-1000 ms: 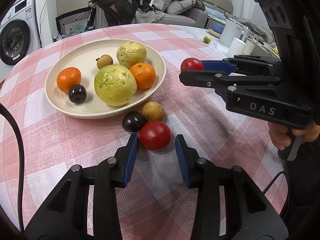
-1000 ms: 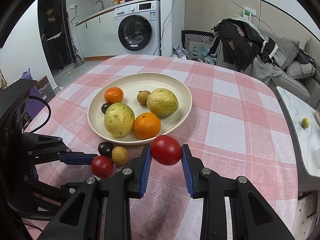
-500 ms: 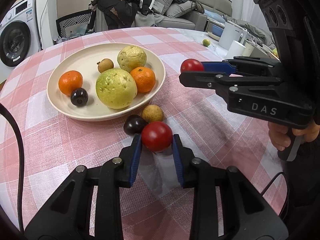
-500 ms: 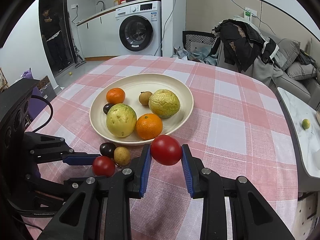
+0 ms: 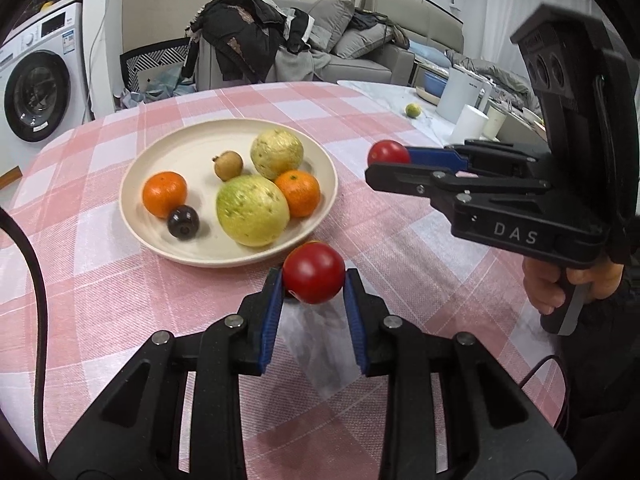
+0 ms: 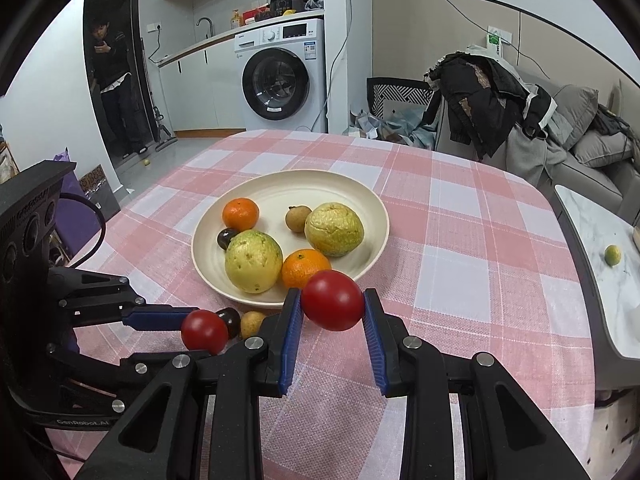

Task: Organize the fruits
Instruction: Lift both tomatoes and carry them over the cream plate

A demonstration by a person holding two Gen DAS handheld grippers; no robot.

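Observation:
A cream plate [image 5: 168, 148] [image 6: 360, 196] on the pink checked table holds two green-yellow guavas [image 5: 252, 210], two oranges [image 5: 165, 193], a dark plum [image 5: 183, 221] and a small brown fruit [image 5: 228, 165]. My left gripper [image 5: 314, 282] is shut on a red tomato [image 5: 314, 273] and holds it above the cloth just in front of the plate. My right gripper [image 6: 332, 306] is shut on a second red tomato [image 6: 332, 294] to the plate's right; it also shows in the left wrist view [image 5: 389, 153]. A dark plum [image 6: 232, 319] and a small tan fruit [image 6: 251, 322] lie on the cloth by the plate.
A marble side table [image 6: 600, 248] to the right carries a small lime [image 6: 612, 255], white cups [image 5: 468, 123] and a kettle. A washing machine [image 6: 280, 76], a chair heaped with clothes [image 6: 484, 96] and a sofa stand beyond the table. A person [image 6: 112, 80] stands in the doorway.
My left gripper closed on the red tomato that lay on the cloth and lifted it, hiding the plum and tan fruit behind it. The right gripper kept holding its tomato almost still.

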